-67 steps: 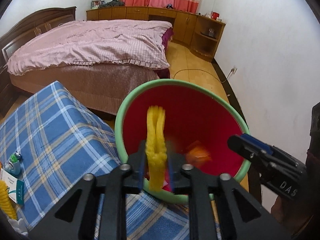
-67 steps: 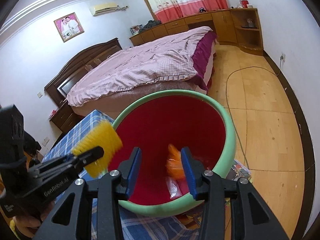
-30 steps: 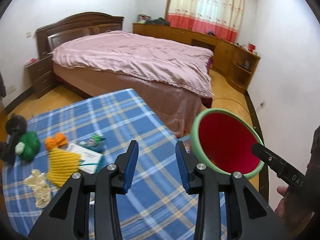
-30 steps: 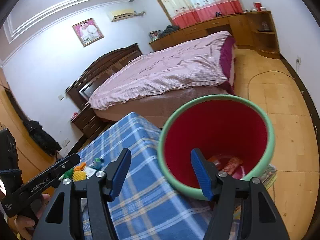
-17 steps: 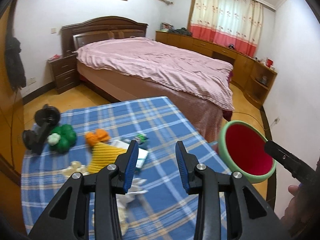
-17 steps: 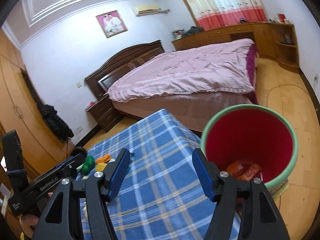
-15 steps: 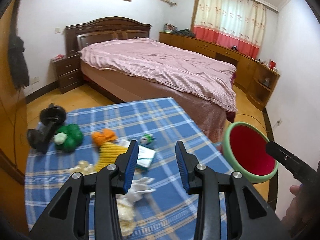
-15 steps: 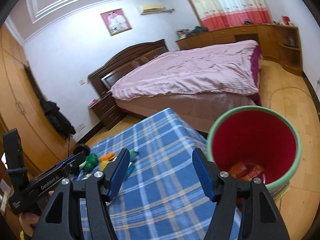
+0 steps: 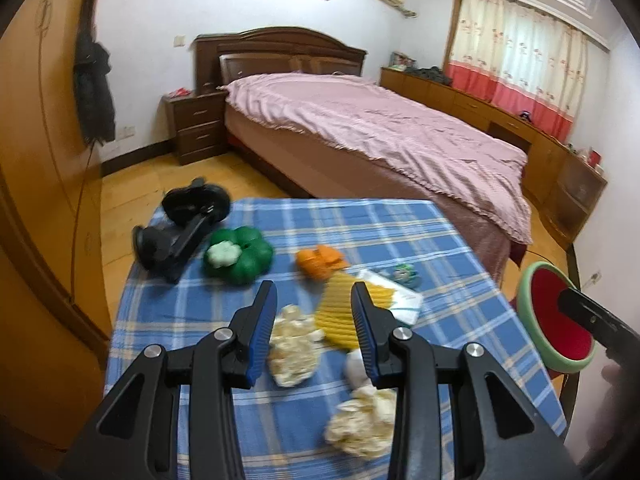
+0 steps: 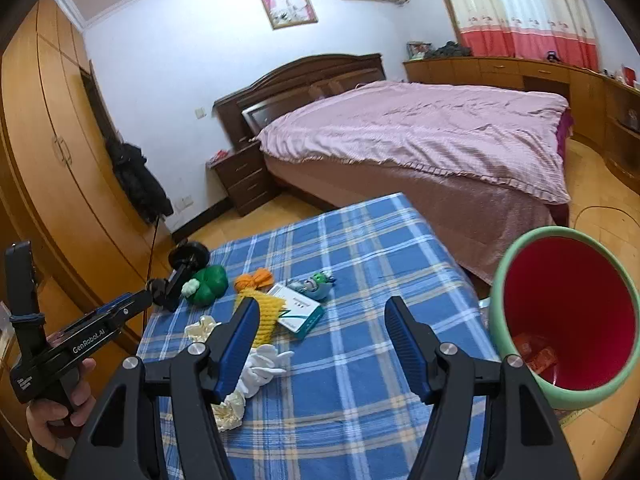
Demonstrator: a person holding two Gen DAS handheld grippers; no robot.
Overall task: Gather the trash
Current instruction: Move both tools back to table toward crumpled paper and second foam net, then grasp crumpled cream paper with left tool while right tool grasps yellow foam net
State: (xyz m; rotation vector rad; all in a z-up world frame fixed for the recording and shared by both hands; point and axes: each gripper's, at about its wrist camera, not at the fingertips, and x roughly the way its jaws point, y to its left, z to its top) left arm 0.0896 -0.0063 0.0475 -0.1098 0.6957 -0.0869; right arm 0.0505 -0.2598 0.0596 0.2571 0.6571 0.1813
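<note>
My left gripper (image 9: 314, 296) is open and empty above the blue plaid table (image 9: 400, 224). Between its jaws lie a yellow foam net (image 9: 336, 316) and a crumpled cream wrapper (image 9: 292, 350). A second cream wrapper (image 9: 360, 420) and a white crumpled piece (image 9: 354, 368) lie nearer me. My right gripper (image 10: 320, 316) is open and empty over the table's right part. The red bin with a green rim (image 10: 568, 320) stands off the table's right edge with orange wrappers (image 10: 536, 354) inside; it also shows in the left wrist view (image 9: 556, 316).
On the table lie an orange net (image 9: 320, 260), a green pumpkin-shaped toy (image 9: 238, 256), a black clamp mount (image 9: 180, 224), a white-teal box (image 10: 298, 310) and a small green figure (image 10: 318, 282). A bed (image 9: 372, 136) stands beyond; wardrobes (image 10: 48, 168) line the left.
The left gripper let the yellow net go at the bin, then swung left over the table's trash. The right gripper opened wider and drew back from the bin.
</note>
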